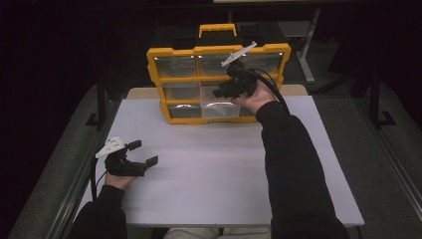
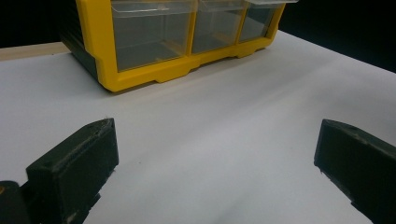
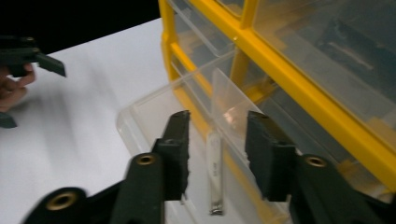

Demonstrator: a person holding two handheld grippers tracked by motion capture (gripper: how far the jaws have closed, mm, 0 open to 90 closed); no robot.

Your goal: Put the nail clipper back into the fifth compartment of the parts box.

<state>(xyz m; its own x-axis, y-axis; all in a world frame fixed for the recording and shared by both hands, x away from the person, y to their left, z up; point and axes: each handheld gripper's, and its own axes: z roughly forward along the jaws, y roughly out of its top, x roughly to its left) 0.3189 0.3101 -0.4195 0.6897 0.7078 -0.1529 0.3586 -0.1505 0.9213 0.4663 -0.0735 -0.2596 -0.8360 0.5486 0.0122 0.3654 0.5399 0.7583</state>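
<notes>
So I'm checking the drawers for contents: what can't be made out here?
- Upper drawers, high view: glare hides their insides.
- Pulled-out drawer, right gripper view: its near end is behind the right tool.
- Organizer, left gripper view: top cut off by the frame edge.

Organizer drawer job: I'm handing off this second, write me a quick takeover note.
Right claw: open, straddling the front handle of the clear drawer, pads not touching it.
Left claw: open, empty, parked over the white table, well short of the yellow organizer.
Things: organizer stands upright at the table's far edge; the bottom-row drawer is pulled partway out.
Done: drawer partly open, looks empty.
Left: probably regrip the handle and finish moving the drawer.
</notes>
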